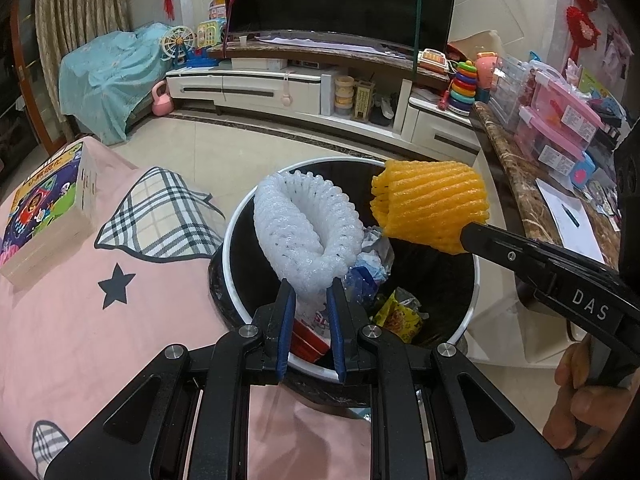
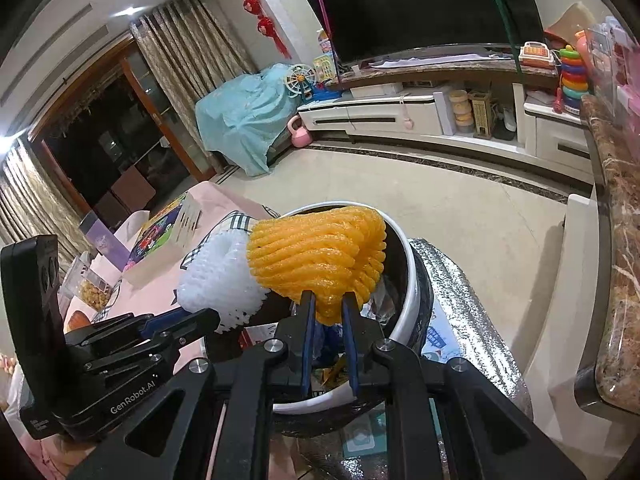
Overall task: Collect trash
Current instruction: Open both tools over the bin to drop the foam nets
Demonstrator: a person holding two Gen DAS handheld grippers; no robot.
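The round trash bin (image 1: 236, 240), lower centre of both views, is already holding wrappers. Above it the left tool (image 1: 310, 300) is pinching a white foam fruit net (image 1: 308, 228) and the right tool (image 2: 328, 312) is squeezing a ribbed orange foam net (image 2: 316, 256). This looks like the drop step: both tools need opening next.

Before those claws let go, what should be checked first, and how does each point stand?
1. Left claw grips the white net: ok.
2. Right claw grips the orange net: ok.
3. White net is over the bin: ok.
4. Orange net is over the bin: ok, though near the far rim.
5. Bin has room: ok, the trash inside lies low.
6. Nets will fall free of the claws: cannot tell.
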